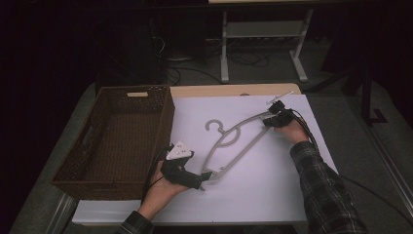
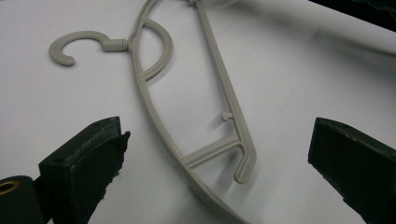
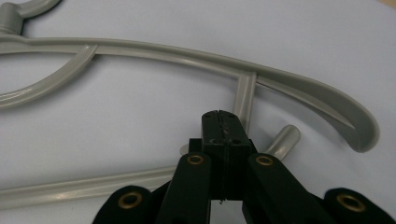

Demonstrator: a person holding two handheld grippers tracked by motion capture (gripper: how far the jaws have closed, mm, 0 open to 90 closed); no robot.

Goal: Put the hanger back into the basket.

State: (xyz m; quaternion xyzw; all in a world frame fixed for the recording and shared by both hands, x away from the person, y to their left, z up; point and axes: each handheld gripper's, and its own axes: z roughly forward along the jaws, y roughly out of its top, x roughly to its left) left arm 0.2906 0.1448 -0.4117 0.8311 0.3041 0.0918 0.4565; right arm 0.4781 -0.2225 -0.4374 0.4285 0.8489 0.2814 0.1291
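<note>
The left tongs (image 1: 207, 181) are gaping wide around one end of the grey plastic clothes hanger (image 1: 233, 141) lying flat on the white surface (image 1: 272, 190); the right tongs (image 1: 271, 120) are pinched together (gripping nothing) over its far end. A brown wicker basket (image 1: 104, 183) is sitting beside the left hand (image 1: 163, 187).

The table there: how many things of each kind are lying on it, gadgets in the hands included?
Grey plastic clothes hanger: 1
Brown woven wicker basket: 1
White sheet covering the table: 1
Black hand-held gripper: 2, left and right
Total: 5
</note>
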